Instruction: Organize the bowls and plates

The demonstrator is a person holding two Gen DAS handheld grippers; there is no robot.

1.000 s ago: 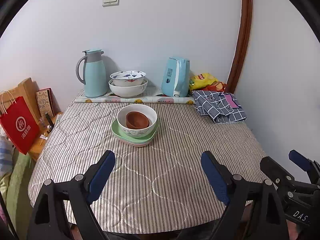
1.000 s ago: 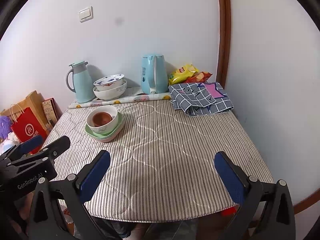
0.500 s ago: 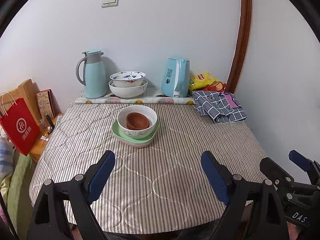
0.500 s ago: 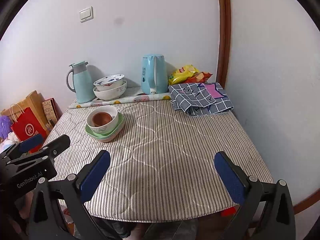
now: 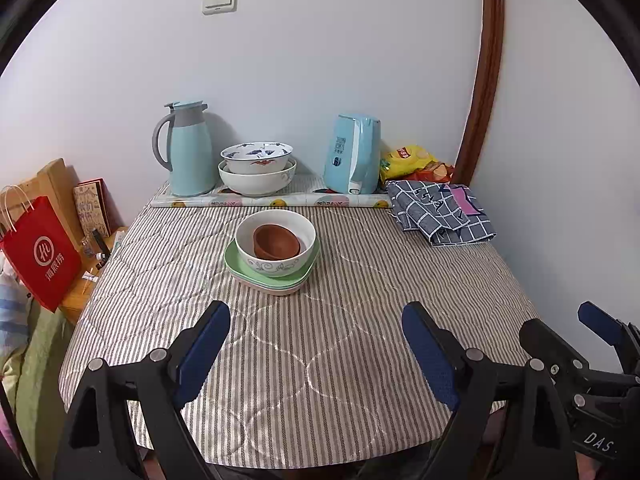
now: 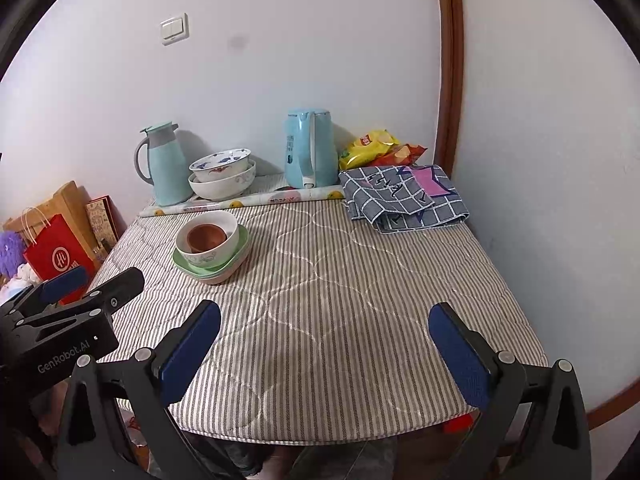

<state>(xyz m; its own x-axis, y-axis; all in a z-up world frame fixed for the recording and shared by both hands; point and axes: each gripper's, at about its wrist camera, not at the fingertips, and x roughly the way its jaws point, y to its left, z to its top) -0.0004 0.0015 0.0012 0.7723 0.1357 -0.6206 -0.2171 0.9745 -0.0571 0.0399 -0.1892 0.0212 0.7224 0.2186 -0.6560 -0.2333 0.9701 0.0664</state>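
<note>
A small brown bowl (image 5: 276,241) sits inside a white bowl (image 5: 280,266), which rests on stacked green and pale plates (image 5: 240,270) in the middle of the striped table. The stack also shows in the right wrist view (image 6: 208,252). Two more nested white bowls (image 5: 257,168) stand at the back by the wall. My left gripper (image 5: 316,344) is open and empty above the table's near edge. My right gripper (image 6: 326,344) is open and empty, also at the near edge, to the right of the left one.
A light blue thermos jug (image 5: 190,148) and a blue kettle (image 5: 354,154) stand at the back. A checked cloth (image 5: 440,212) and snack bags (image 5: 412,160) lie at the back right. A red bag (image 5: 40,252) stands left of the table (image 5: 320,360).
</note>
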